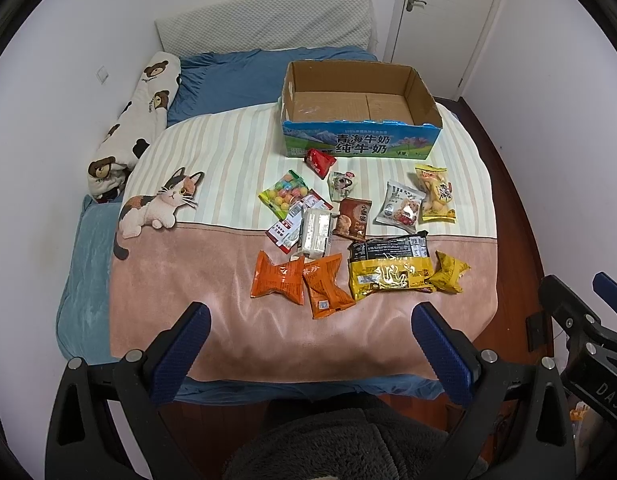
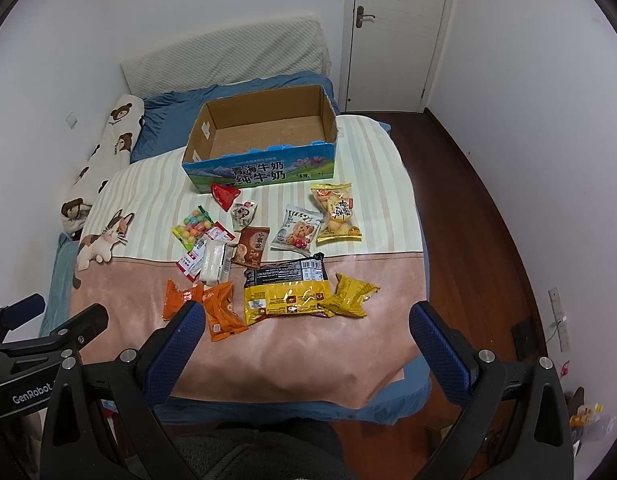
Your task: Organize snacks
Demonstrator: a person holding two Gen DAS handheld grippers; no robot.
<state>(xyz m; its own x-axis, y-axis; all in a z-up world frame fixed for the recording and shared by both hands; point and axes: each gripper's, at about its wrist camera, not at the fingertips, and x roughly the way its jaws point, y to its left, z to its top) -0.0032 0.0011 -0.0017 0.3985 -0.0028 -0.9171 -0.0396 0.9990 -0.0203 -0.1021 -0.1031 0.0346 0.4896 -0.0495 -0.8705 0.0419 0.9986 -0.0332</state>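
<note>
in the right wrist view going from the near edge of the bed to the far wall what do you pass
Pink blanket → big yellow packet → brown snack packet → red packet → empty cardboard box → blue sheet → white headboard pad.

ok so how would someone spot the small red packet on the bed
Find the open cardboard box with the blue printed front on the striped blanket. The red packet lies against that front, near its left end. It is the only plain red snack, and the closest to the box.

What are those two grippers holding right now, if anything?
Nothing. The left gripper and the right gripper are both open, above the blanket's near edge; the snacks lie untouched.
</note>
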